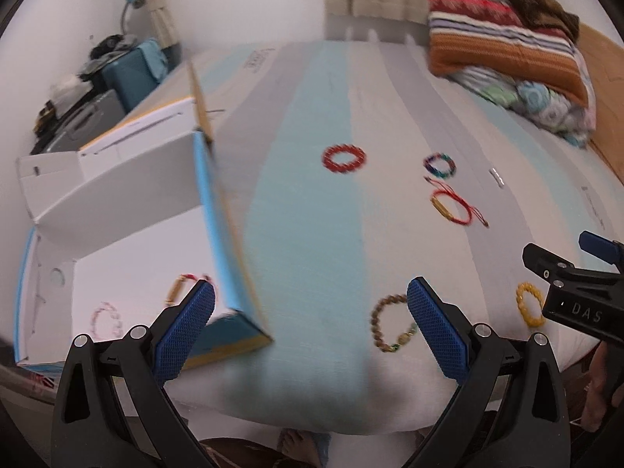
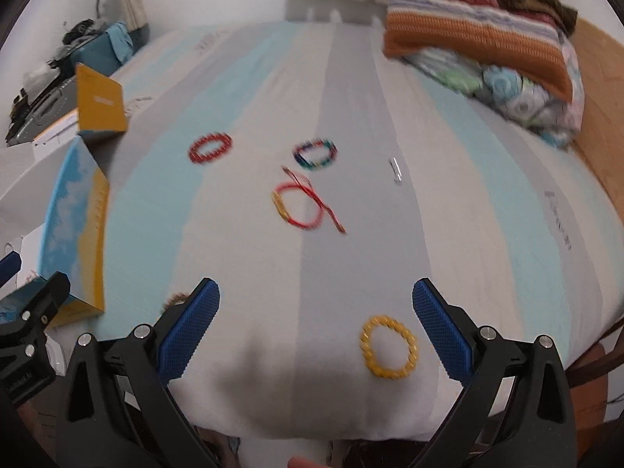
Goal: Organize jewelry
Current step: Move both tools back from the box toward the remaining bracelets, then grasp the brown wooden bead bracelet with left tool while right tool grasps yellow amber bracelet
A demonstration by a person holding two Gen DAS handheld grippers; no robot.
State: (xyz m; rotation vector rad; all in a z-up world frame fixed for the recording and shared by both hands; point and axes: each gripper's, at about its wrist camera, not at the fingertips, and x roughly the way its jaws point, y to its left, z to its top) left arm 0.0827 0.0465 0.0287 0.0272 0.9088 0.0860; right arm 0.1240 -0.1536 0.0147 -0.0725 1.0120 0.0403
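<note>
Both spread, empty: left hand-held gripper (image 1: 311, 323) beside brown bracelet (image 1: 392, 321), right hand-held gripper (image 2: 316, 325) framing yellow bracelet (image 2: 390, 347); likely lined up for transfer into box (image 1: 218, 210).

Five bracelets lie on the bed: one red beaded (image 1: 344, 158), one multicolored (image 1: 440, 165), one red cord (image 1: 452, 206), one brown beaded (image 1: 384, 325), one yellow (image 2: 390, 347). Two more sit inside the one open box (image 1: 218, 210): one pale pink (image 1: 107, 318), one gold-and-red (image 1: 183, 284)
</note>
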